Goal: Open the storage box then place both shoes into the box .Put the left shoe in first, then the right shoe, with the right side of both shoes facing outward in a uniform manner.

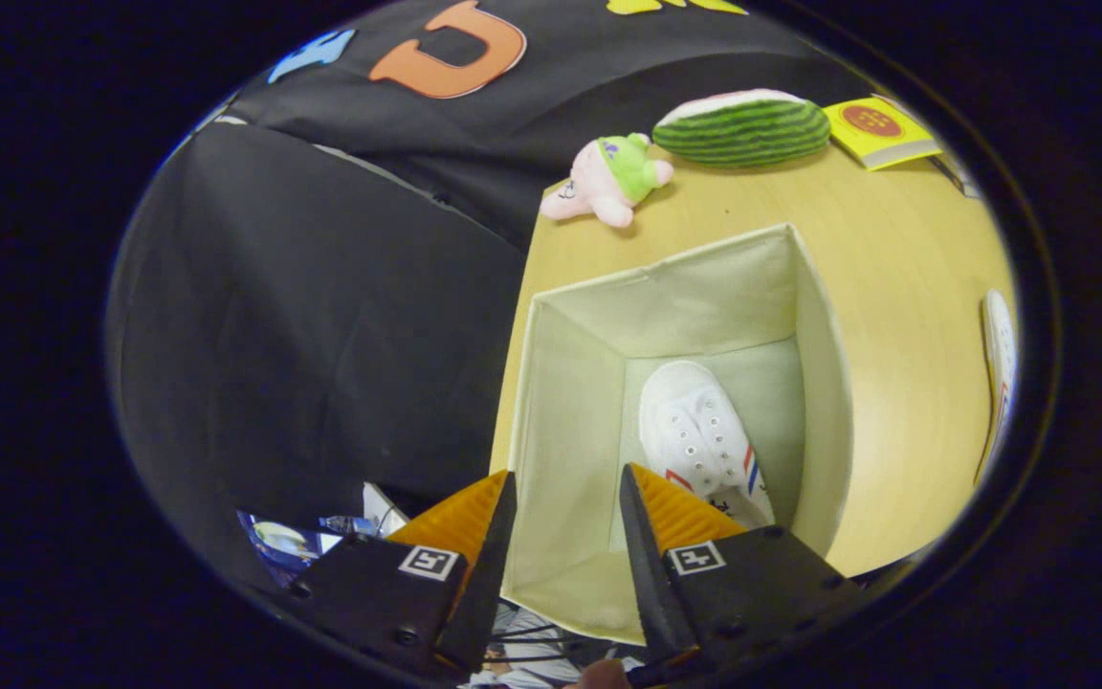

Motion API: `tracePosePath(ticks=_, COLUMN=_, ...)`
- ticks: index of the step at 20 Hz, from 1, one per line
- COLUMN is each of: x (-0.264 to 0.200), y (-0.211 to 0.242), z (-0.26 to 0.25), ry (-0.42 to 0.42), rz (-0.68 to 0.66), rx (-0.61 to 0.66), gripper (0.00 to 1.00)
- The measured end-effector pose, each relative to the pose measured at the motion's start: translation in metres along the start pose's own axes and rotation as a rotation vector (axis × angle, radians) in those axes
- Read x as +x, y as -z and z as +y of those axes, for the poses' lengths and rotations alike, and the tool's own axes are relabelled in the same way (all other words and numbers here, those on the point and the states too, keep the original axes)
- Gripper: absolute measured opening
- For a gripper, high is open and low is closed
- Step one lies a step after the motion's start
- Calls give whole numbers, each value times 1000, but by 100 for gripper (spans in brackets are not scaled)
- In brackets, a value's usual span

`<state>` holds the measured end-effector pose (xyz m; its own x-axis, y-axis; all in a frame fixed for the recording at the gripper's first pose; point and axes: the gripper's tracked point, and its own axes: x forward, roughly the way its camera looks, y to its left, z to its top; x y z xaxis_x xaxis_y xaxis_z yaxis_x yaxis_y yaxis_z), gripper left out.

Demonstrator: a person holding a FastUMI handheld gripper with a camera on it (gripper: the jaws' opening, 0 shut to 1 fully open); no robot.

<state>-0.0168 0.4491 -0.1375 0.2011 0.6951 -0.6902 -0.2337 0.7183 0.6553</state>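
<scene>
Box [804, 316] open on the wooden table [895, 277], one white shoe [699, 440] already lying on its floor toward the right wall. Gripper [565, 517] poised above the near rim, fingers apart with a moderate gap and nothing between them. Second shoe [999, 368] out on the table, well to the right of the box, seen only as a thin sliver. Probably between shoes now: first one in, second yet to fetch. Best to swing right and come down over the shoe's middle. Then pinch across the upper, not the laces. Worth checking which side faces out before lowering, so as to match the shoe already inside. Free floor lies left of that shoe. Plush toy [608, 177], watermelon cushion [742, 126] and yellow book [881, 129] sit beyond the box, away from the path.
</scene>
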Motion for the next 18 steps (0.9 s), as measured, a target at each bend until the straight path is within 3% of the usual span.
tracePosePath(ticks=4, x=-34, y=-5, z=-10, ry=34, rz=-73, rx=-124, gripper=78)
tracePosePath(ticks=7, x=-72, y=-22, z=-31, ry=94, rz=-163, rx=-211, gripper=78)
tracePosePath(ticks=12, x=-153, y=-48, z=-99, ry=284, rz=-302, rx=-346, gripper=78)
tracePosePath(ticks=18, x=-225, y=-38, z=-228, ry=506, rz=-267, rx=-363, gripper=79)
